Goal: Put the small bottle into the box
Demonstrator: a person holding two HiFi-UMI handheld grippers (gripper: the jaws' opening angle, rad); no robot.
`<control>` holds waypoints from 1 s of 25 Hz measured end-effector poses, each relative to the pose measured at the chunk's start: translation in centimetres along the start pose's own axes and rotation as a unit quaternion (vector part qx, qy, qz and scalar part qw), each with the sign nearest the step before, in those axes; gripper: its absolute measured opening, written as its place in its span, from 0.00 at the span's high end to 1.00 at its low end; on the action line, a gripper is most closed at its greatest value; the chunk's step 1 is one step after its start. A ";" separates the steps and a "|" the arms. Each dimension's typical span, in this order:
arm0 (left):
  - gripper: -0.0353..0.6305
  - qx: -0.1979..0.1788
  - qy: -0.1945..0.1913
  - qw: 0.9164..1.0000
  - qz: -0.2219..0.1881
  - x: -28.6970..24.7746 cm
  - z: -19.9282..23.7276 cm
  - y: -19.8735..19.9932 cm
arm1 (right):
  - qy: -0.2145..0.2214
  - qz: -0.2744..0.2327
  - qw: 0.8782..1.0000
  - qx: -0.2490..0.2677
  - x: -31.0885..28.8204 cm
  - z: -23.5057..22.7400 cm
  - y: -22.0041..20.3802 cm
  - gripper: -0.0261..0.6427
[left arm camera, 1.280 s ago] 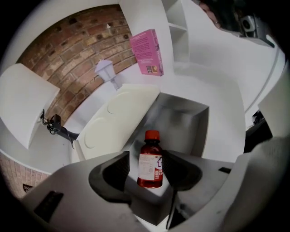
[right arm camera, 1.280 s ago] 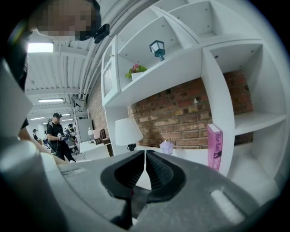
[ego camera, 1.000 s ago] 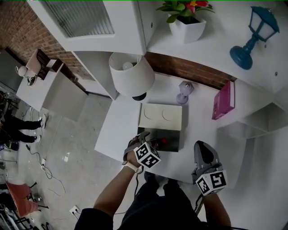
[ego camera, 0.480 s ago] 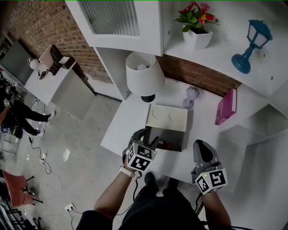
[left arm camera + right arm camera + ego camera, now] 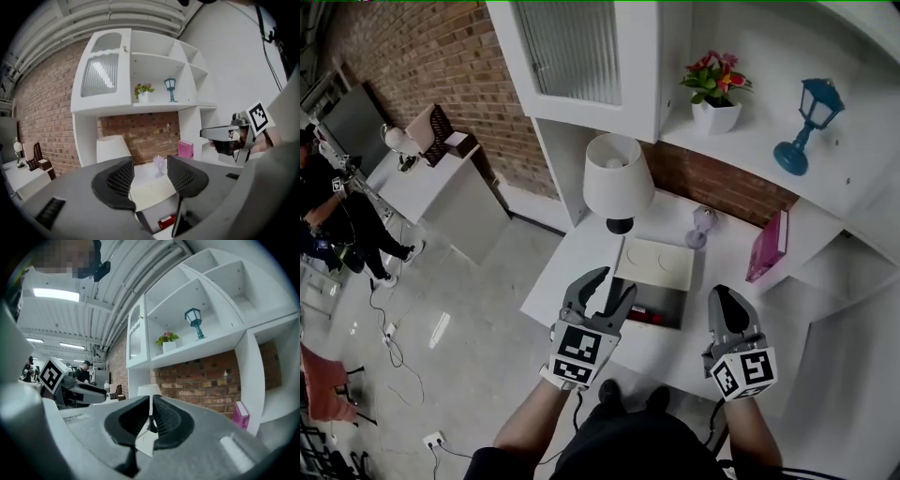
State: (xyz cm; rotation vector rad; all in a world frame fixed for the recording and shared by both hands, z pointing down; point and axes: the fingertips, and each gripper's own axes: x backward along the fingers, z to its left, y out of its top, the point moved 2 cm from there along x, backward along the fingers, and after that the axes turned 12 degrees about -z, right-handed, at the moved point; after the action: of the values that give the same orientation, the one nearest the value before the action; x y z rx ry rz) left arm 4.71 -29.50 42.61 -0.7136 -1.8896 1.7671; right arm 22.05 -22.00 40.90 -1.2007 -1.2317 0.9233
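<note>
Left claw gapes empty, its view catching the small bottle in the box; right claw closed.

A white-shaded lamp stands at the far left of the desk. A small purple ornament is to its right, and a pink book stands upright at the far right. On the shelf above sit potted flowers and a blue lantern. A brick wall runs left, where a person in black stands.
</note>
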 end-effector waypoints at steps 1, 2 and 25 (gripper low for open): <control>0.62 0.001 0.007 1.000 -0.016 0.5 0.2 1.0 | 0.004 -0.004 1.000 0.005 -0.1 0.3 0.6 0.95; 0.62 0.003 0.015 0.999 -0.033 1.1 0.5 2.1 | 0.008 -0.008 1.000 0.012 -0.2 0.7 1.2 0.95; 0.79 0.028 0.104 0.983 -0.151 7.7 1.8 9.1 | 0.062 -0.072 0.991 0.089 0.4 4.6 8.6 0.94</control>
State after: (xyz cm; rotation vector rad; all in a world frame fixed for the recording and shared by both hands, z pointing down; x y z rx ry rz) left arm -1.74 -25.56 33.28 -0.5358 -1.6995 1.4896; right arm 18.40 -19.33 32.27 -0.9993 -1.0967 0.8217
